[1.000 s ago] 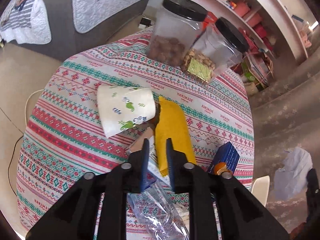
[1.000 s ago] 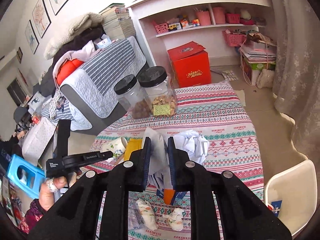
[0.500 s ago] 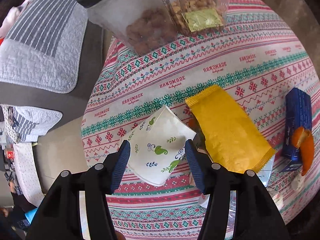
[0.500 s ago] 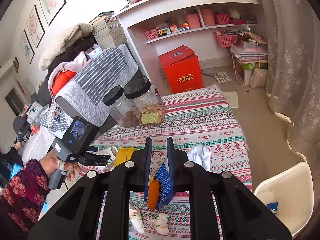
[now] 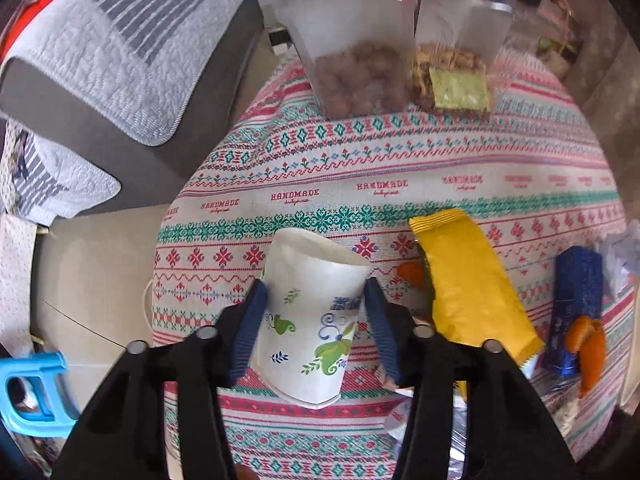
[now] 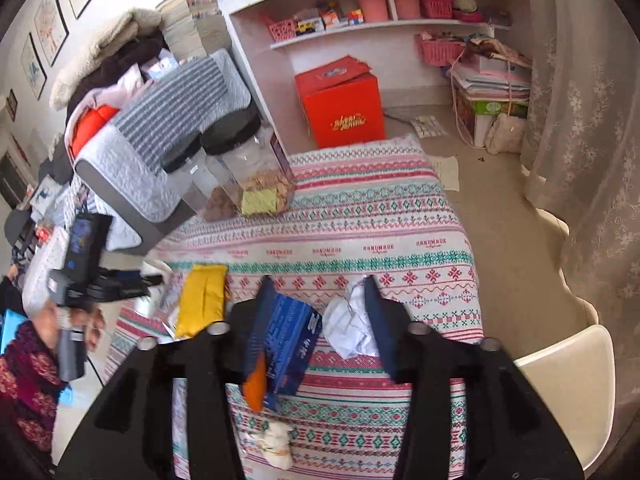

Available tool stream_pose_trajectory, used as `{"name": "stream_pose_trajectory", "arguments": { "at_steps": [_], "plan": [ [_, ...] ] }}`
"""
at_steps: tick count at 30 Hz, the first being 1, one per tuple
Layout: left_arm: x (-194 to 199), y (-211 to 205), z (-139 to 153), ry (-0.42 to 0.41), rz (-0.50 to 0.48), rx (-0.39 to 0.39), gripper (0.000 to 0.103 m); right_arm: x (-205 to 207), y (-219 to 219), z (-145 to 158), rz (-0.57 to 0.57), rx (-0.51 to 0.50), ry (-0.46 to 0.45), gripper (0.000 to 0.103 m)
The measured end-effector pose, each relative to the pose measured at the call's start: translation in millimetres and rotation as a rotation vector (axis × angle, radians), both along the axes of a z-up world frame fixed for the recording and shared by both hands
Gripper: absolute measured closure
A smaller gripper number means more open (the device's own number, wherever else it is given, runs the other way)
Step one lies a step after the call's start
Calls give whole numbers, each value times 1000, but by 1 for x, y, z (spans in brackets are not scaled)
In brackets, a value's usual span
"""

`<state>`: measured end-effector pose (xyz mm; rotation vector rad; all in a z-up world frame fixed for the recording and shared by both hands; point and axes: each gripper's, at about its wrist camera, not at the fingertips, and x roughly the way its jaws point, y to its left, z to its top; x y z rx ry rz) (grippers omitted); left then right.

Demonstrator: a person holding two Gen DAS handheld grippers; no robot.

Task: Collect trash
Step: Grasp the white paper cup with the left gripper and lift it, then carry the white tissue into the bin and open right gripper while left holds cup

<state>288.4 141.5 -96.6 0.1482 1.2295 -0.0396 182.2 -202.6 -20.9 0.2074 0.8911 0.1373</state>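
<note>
A white paper cup [image 5: 312,320] with green leaf prints lies on its side on the patterned tablecloth [image 5: 360,160]. My left gripper [image 5: 314,284] straddles it, jaws closing, and both pads touch the cup's sides. My right gripper [image 6: 318,280] is opening. A blue box [image 6: 288,340] with an orange peel [image 6: 256,380] lies loose between its fingers, close to the left one. Crumpled white paper [image 6: 350,328] sits by the right finger. A yellow wrapper [image 5: 468,292] lies between cup and box.
Two clear jars [image 5: 360,60] with black lids stand at the table's far edge. Tissue lumps [image 6: 276,444] lie near the front edge. A quilted sofa [image 5: 120,40] and a blue stool [image 5: 28,392] are on the left, and a white chair [image 6: 560,380] stands on the right.
My left gripper moved off the wrappers to the cup, spread its jaws and is now drawing them in on it. My right gripper came down and opened, letting go of the blue box.
</note>
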Motion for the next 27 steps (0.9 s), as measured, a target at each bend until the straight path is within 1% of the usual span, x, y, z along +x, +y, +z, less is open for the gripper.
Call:
{"name": "stream_pose_trajectory", "arguments": {
  "at_steps": [2,4,6,8,9,10,11,13,14,15,16,17,18,20,21,27],
  "plan": [
    [-26,8,23,-53,46,-110,56,11,-3,-19,24,-28,37,47],
    [-54,8,48,-105,86,-225,56,22,-10,-38,53,-1,90,45],
    [-81,8,69,-156,126,-337,56,29,-16,-55,31,19,132,42],
    [-106,12,80,-205,167,-469,56,33,-17,-70,20,37,153,39],
    [-116,9,82,-224,181,-523,56,35,-14,-75,18,37,163,39],
    [-123,7,83,-239,186,-570,56,37,-12,-82,16,30,176,39],
    [-125,5,82,-247,185,-598,56,38,-10,-87,9,21,187,40],
    [-126,-5,81,-244,154,-608,56,40,-8,-96,-1,15,195,46],
    [-125,-9,79,-244,137,-608,56,41,-7,-100,-1,13,197,59],
    [-122,-12,77,-242,127,-614,56,42,-7,-103,3,8,204,67],
    [-124,-14,76,-234,120,-624,56,43,-6,-104,0,-7,200,69],
    [-121,-16,74,-226,117,-625,56,42,-5,-103,-3,-19,186,80],
    [-120,-19,73,-226,115,-613,56,42,-5,-101,-10,-26,178,85],
    [-118,-20,71,-240,121,-579,56,42,-6,-96,-24,-14,165,88],
    [-116,-20,69,-241,132,-574,56,41,-6,-91,-28,-11,152,89],
    [-109,-8,64,-263,204,-578,56,25,12,-53,-20,-43,46,89]
  ]
}}
